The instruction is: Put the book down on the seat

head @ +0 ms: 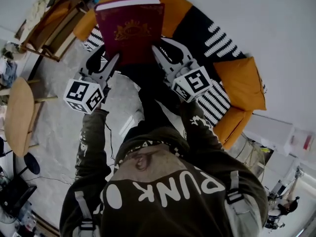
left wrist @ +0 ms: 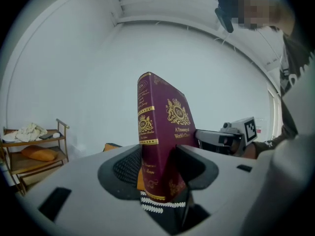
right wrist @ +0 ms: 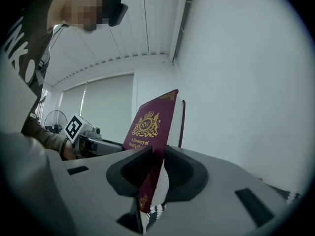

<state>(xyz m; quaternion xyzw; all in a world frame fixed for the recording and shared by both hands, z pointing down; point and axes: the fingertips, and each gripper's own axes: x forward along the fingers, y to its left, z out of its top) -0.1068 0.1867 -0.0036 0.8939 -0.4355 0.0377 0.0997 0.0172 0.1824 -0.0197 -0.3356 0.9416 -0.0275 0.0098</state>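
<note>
Sleeves of my dark top run out to the two marker cubes, and past them both tools are at work. My left gripper pinches the lower spine corner of the book, its jaws pressed on either side of the binding. My right gripper is clamped on the opposite lower corner, with the front cover against one jaw and the page block against the other.

The book is a thick burgundy hardcover with a gold crest in the middle of the front board. Gold bands and lettering mark the spine, and the cover title begins "A Treasury of World's". A white page edge shows at its far end.

It is held in the air between the two tools, not resting on anything. Its long axis runs along the jaws and away from me, foot end in the grips and head end farthest out. The spine is on my left and the front cover faces my head camera.

Beyond and beneath it lies the seat, an orange and black sofa with a black-and-white striped cushion. Farther left stand a round wooden table and a wooden shelf rack against the white wall.
</note>
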